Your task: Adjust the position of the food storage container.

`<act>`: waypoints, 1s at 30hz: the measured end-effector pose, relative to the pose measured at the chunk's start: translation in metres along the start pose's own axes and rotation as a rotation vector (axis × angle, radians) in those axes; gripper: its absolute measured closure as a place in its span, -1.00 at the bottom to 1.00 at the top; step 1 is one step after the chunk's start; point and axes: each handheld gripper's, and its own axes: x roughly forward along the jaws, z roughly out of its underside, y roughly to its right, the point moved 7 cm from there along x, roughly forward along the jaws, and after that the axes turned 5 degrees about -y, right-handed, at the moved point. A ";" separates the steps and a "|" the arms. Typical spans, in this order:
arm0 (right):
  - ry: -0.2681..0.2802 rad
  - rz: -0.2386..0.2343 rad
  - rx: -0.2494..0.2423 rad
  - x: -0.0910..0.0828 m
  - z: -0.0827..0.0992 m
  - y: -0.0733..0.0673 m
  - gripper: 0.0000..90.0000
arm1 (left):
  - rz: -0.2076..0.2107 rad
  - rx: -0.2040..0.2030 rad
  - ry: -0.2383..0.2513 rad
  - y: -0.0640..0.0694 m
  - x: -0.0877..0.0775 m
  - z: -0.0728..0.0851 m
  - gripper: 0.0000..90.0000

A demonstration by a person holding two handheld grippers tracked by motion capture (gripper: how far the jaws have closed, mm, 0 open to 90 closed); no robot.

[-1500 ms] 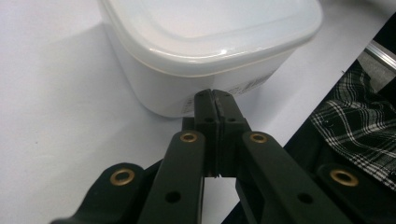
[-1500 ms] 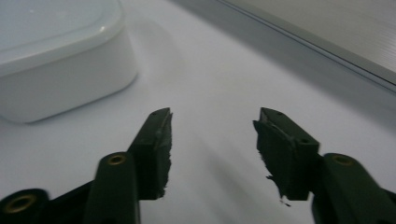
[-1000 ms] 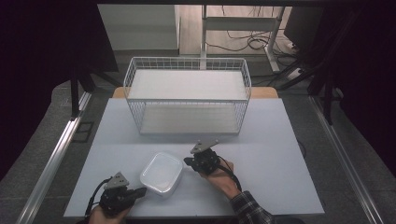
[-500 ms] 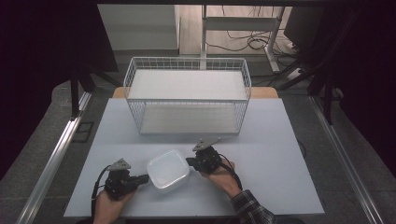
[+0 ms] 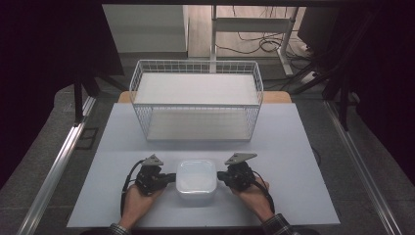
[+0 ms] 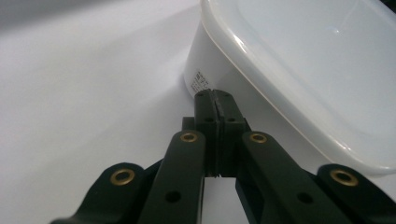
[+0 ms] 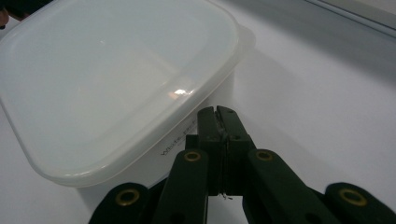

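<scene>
Two grippers flank one box on a white table (image 5: 303,161), with a wire basket (image 5: 195,105) standing well beyond it toward the far edge. The basket is the largest thing here, a white mesh frame with a shelf across its top and an open front facing the person.

The box (image 5: 196,178), a white lidded container with rounded corners, sits near the table's front edge, midway between the hands. In the left gripper view its side wall carries a small printed label, and the lid overhangs the wall all round.

The left gripper (image 5: 169,177) has its jaws pressed together with nothing between them, and their tip meets the box's left wall under the lid rim (image 6: 215,95). The right gripper (image 5: 221,176) is likewise closed and empty, its tip at the box's right wall just below the rim (image 7: 218,112).

By my reading, the step in hand is a two-sided squeeze: both closed tips bracing the box from opposite sides, most likely to lift it or slide it toward the basket. The next move calls for even inward pressure from both hands, with the tips kept under the lid's overhang so that the smooth walls do not slip free, and a level rise.
</scene>
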 end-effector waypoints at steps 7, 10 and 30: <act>0.011 0.009 0.029 -0.009 0.008 0.010 0.96 | 0.023 0.014 0.005 0.007 0.007 -0.005 0.99; 0.024 0.047 0.005 -0.011 0.007 0.010 0.88 | 0.005 0.025 0.020 0.005 0.000 -0.005 0.87; 0.110 0.036 0.002 -0.033 0.023 0.026 -0.83 | -0.040 0.123 0.069 -0.003 -0.023 0.014 -0.88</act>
